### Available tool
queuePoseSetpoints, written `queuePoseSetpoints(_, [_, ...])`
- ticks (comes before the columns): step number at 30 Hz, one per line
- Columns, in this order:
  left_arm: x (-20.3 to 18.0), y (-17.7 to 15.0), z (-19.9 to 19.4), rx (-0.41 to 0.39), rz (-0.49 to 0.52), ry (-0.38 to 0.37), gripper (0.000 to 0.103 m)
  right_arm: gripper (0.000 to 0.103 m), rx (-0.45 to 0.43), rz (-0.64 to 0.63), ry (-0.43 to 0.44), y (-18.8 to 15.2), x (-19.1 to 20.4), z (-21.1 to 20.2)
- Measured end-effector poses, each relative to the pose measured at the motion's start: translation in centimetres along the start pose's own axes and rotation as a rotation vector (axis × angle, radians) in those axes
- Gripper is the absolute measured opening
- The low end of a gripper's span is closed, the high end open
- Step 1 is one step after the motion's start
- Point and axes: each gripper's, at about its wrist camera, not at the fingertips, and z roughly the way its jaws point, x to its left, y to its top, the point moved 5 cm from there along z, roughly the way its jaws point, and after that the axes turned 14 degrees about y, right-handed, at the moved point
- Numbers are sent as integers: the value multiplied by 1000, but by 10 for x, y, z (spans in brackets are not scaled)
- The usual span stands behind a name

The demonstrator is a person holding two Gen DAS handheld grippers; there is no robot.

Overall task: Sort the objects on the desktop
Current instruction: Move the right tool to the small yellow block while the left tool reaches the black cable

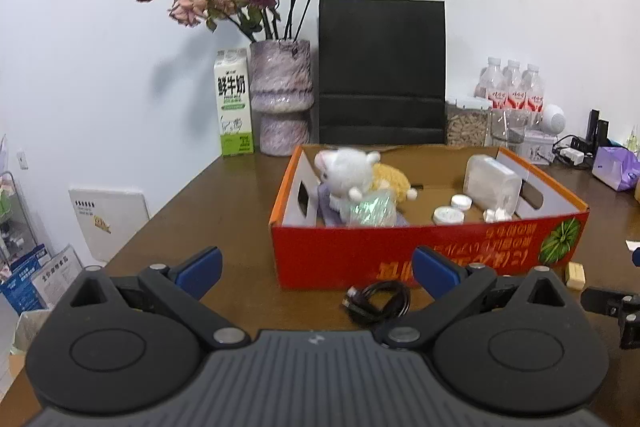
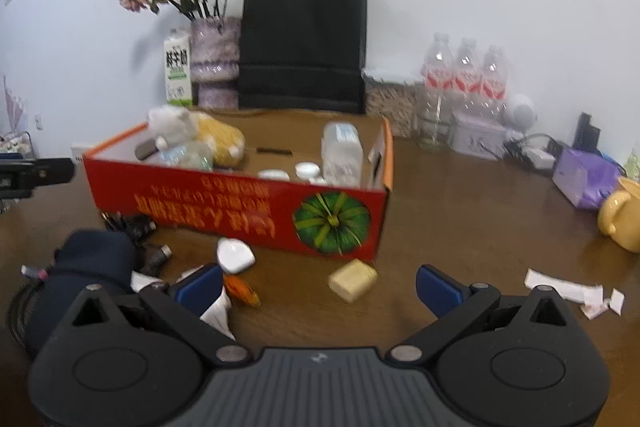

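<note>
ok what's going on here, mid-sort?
Yes, mid-sort. Both claws, left and right, are open and hold nothing. The red box already holds plush toys, a clear bottle and small jars. A black cable, a white case and a tan block lie on the table.

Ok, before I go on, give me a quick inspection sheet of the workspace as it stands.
Surface: brown wooden table, bare in patches.
Job's things: red cardboard box holds a white plush toy, a plastic bottle and small white lids.
Clutter: in front of the box lie a beige block, a white pebble-shaped case, an orange item and torn paper scraps.
Grippers: left gripper and right gripper, jaws apart, holding nothing.
Cables: coiled black cable in front of the box.
Surroundings: vase of dried roses, milk carton, black paper bag, water bottles, yellow mug.
</note>
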Motion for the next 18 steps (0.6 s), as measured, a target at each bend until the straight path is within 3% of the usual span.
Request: queuePoseSetpoints(18, [13, -14, -8, 37, -32, -1, 103, 103, 42, 1, 3, -17, 0, -1])
